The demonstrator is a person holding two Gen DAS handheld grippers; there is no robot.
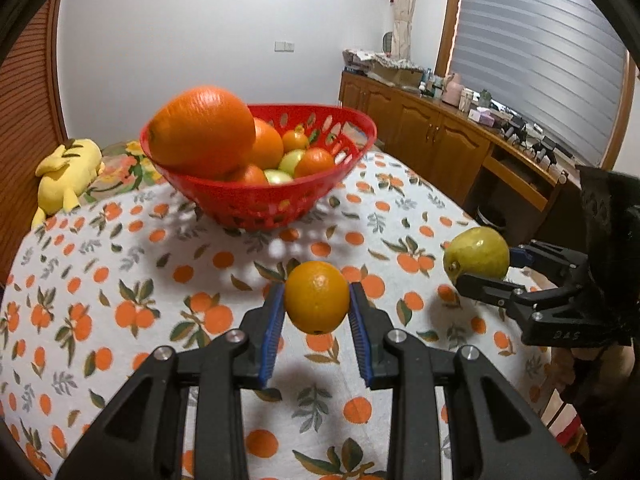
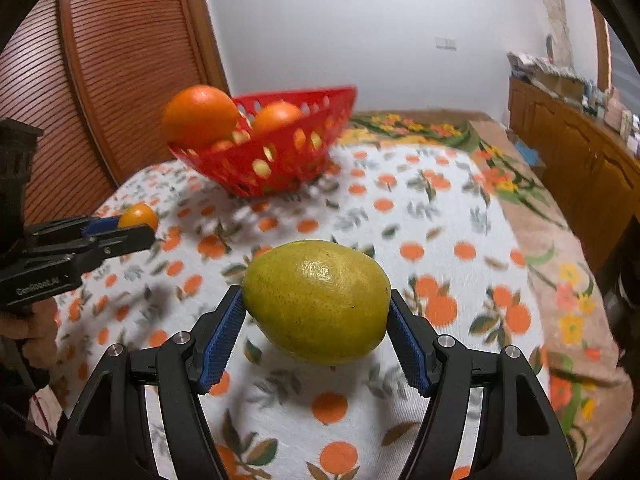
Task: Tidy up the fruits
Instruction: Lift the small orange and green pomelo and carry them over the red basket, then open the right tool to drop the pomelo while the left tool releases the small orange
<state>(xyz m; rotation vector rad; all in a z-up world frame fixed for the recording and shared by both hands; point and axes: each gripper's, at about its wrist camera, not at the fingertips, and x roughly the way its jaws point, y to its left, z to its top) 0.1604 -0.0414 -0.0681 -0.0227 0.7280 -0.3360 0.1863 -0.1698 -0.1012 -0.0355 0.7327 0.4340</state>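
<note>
Two handheld grippers hover over a table covered by a white tablecloth (image 1: 100, 248) printed with oranges and green leaves. The left gripper (image 1: 316, 308) is clenched on a small orange (image 1: 316, 298), round, glossy, yellow-orange, with a dark dimple on its underside; the fruit sits squarely between the blue ribbed pads (image 1: 272, 332), one pressing on each side, lifted clear of the cloth with its shadow below. The right gripper (image 2: 316, 316) grasps a larger green-yellow fruit (image 2: 316, 300), egg-shaped and lemon-like, with pebbled skin, a bright highlight on top and tiny dark specks; it lies crosswise between the pads, its ends touching both, and it too is raised off the cloth. Beyond both sets of jaws, farther along the table, stands a red plastic basket (image 1: 276, 200) with oval holes in its wall, holding oranges and pale green fruits. One large orange (image 1: 202, 130) bulges over the basket's left rim. A yellow plush toy (image 1: 66, 172) lies far left of the left jaws, at the table's far edge.
</note>
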